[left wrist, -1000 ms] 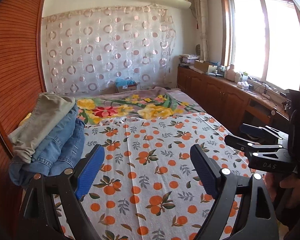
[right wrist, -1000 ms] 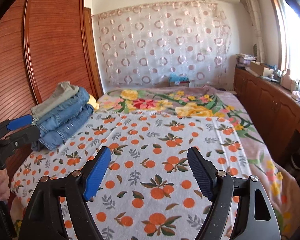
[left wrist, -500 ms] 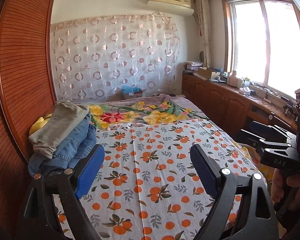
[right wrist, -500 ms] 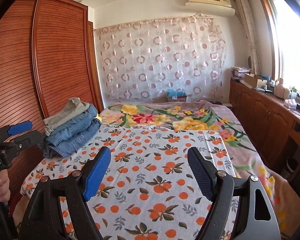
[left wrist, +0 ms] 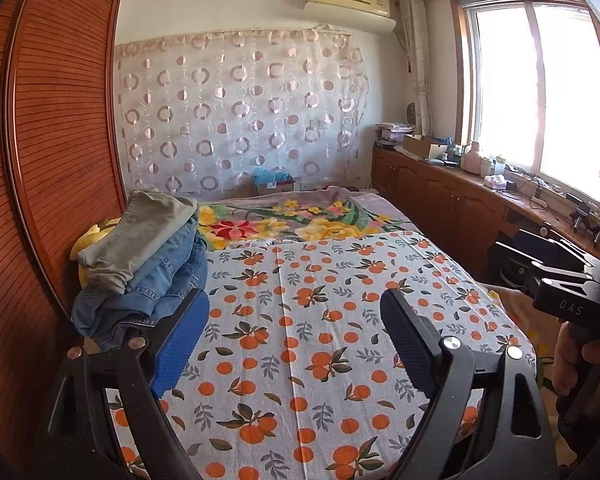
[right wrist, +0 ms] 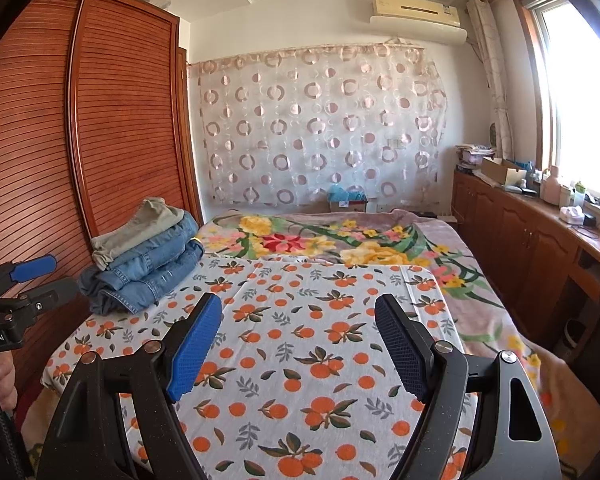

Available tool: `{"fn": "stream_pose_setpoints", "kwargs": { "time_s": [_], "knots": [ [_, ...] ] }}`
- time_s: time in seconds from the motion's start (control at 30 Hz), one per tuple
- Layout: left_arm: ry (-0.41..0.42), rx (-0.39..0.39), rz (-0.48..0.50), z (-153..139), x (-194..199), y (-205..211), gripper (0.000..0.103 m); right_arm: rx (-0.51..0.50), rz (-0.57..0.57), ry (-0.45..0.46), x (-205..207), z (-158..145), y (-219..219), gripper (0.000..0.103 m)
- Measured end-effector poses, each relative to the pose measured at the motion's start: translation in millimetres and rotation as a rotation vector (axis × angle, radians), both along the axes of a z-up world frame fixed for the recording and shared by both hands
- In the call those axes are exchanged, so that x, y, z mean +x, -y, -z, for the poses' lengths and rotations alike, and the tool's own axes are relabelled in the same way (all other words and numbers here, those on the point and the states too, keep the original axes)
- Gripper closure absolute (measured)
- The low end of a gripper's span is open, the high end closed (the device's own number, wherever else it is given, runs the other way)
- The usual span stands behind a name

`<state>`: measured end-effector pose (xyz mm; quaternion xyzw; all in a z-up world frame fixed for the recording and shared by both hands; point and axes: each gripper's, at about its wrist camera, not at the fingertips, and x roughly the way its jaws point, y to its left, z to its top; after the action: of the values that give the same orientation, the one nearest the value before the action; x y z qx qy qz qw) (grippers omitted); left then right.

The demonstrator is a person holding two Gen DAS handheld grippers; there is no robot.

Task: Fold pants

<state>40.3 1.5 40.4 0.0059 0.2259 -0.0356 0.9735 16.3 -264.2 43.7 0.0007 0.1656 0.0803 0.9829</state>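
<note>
Both tongs — the left gripper (left wrist: 294, 336) and the right gripper (right wrist: 298, 338) — are spread wide and hold nothing. The stack of pants (right wrist: 140, 258) sits at ten o'clock on the orange-print sheet (right wrist: 320, 360) — tucked aside, probably to leave room for folding.

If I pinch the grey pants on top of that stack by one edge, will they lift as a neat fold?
Probably not. The grey pants look like soft cloth, sagging over the jeans beneath, so the fold would likely fall open. They seem light. The stack leans, so a sideways tug may drag the jeans along.
</note>
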Motion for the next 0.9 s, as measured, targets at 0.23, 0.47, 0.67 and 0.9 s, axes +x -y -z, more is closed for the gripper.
{"fn": "stream_pose_setpoints", "kwargs": {
  "time_s": [0.23,0.47,0.67,0.9],
  "knots": [
    [-0.005,-0.005,-0.007,2.3,0.2,-2.8,0.015,0.0,-0.002,-0.007,0.6,0.3,1.2,0.022],
    [-0.004,-0.006,-0.004,2.3,0.2,-3.7,0.015,0.0,-0.005,-0.008,-0.7,0.3,2.5,0.022],
    [-0.005,-0.006,-0.002,2.3,0.1,-4.1,0.015,0.001,-0.001,-0.008,-0.6,0.8,4.8,0.022],
    [-0.005,-0.005,-0.002,1.9,0.1,-3.1,0.015,-0.002,-0.004,-0.007,-1.9,2.2,5.3,0.022]
  ]
}}
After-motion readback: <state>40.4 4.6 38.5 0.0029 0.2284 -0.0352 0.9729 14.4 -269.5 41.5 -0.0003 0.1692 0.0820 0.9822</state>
